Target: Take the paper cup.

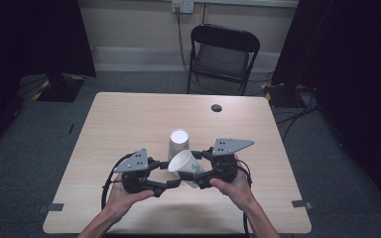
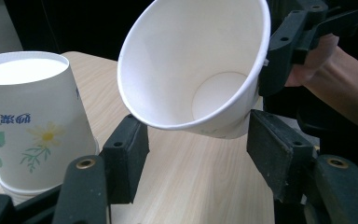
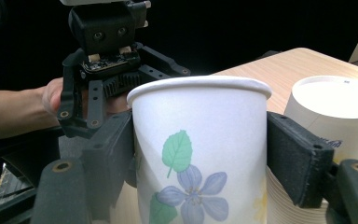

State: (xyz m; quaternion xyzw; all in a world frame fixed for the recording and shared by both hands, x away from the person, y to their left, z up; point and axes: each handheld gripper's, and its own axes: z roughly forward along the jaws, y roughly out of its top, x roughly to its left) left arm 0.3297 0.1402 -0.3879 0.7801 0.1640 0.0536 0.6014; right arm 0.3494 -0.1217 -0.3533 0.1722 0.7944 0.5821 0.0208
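A white paper cup (image 1: 183, 161) with a flower print hangs tilted just above the table, between my two grippers. In the left gripper view its open mouth (image 2: 191, 70) faces the camera. My left gripper (image 1: 169, 174) (image 2: 198, 149) is shut on it, one pad under the rim and the other near the base. My right gripper (image 1: 197, 168) (image 3: 200, 158) stands around the cup's body (image 3: 200, 140). Its pads lie close along the round, undented wall without squeezing it. A second flowered cup (image 1: 178, 141) (image 2: 32, 116) (image 3: 328, 112) stands upside down on the table just behind.
The wooden table (image 1: 129, 119) has a small dark hole (image 1: 217, 107) near its far edge. A black folding chair (image 1: 223, 54) stands beyond it, with cables on the floor to the right. A person's hands hold both grippers near the front edge.
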